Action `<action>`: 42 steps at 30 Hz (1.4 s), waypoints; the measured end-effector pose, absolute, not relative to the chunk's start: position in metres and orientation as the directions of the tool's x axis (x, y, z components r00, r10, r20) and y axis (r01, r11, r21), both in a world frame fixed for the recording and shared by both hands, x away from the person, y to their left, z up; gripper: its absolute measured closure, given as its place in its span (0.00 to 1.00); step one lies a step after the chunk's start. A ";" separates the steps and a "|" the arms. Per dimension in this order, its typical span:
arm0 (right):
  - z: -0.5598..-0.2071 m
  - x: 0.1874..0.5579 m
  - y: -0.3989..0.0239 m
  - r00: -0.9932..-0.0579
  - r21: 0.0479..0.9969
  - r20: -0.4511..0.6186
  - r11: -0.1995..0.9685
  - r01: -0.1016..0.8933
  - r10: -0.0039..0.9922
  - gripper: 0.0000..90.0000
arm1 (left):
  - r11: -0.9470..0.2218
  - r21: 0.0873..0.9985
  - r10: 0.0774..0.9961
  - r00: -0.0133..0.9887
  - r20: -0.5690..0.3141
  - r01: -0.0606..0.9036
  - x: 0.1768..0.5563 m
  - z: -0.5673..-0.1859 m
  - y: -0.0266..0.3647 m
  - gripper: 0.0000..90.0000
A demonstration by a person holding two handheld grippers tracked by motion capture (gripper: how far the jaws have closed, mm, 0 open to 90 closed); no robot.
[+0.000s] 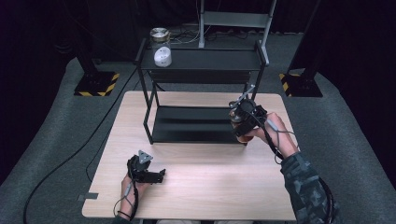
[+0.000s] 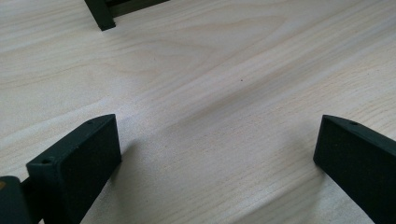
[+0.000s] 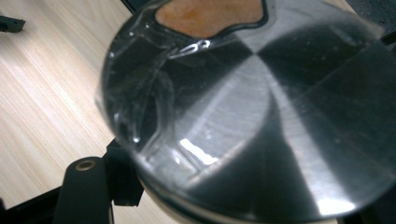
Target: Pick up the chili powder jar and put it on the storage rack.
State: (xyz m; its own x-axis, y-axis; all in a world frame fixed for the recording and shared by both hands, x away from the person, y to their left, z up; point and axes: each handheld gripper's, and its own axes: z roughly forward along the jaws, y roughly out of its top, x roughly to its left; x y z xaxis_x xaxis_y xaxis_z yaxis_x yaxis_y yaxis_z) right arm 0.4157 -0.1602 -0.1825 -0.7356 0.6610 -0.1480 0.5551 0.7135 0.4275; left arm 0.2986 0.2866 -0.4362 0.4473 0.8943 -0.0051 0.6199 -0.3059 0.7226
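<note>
I've got the right gripper (image 1: 243,117) clamped on a jar with a brushed-metal lid (image 3: 280,121), held up at the right end of the black shelf rack (image 1: 205,60), probably to join the jar (image 1: 160,41) already on its top-left. My left gripper (image 1: 161,175) rests near-left on the table (image 2: 224,60), jaws wide, empty, out of the way.

We saw a pale wooden table (image 1: 196,186) in the middle of the frame, set on a grey carpet (image 1: 42,140), with a black two-tier rack (image 1: 201,93) standing on its far half. On the rack's upper shelf, toward the upper left of the frame, stood a clear jar with a metal lid (image 1: 160,39), and a white round container (image 1: 163,57) sat just in front of it. Black-and-yellow striped stand bases (image 1: 95,84) lay at the left and right edges of the carpet, with a grey metal frame (image 1: 236,21) at top centre.
</note>
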 end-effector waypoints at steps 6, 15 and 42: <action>-0.172 0.422 -0.155 -0.734 0.425 -0.154 0.715 0.555 0.661 0.34 | -0.305 0.723 0.894 0.447 -0.006 0.620 0.299 -0.436 0.287 0.00; -0.153 0.426 -0.150 -0.725 0.432 -0.175 0.714 0.552 0.666 0.34 | -0.306 0.722 0.894 0.447 -0.005 0.620 0.299 -0.436 0.287 0.00; -0.117 0.442 -0.143 -0.686 0.449 -0.205 0.690 0.568 0.698 0.34 | -0.306 0.722 0.894 0.448 -0.006 0.620 0.299 -0.436 0.287 0.00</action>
State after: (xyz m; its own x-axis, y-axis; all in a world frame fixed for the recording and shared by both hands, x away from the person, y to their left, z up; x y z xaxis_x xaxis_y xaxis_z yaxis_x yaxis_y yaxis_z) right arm 0.4424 -0.1432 -0.1171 -0.6861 0.6981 -0.2046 0.5681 0.6899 0.4486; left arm 0.2986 0.2866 -0.4361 0.4475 0.8943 -0.0056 0.6201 -0.3058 0.7224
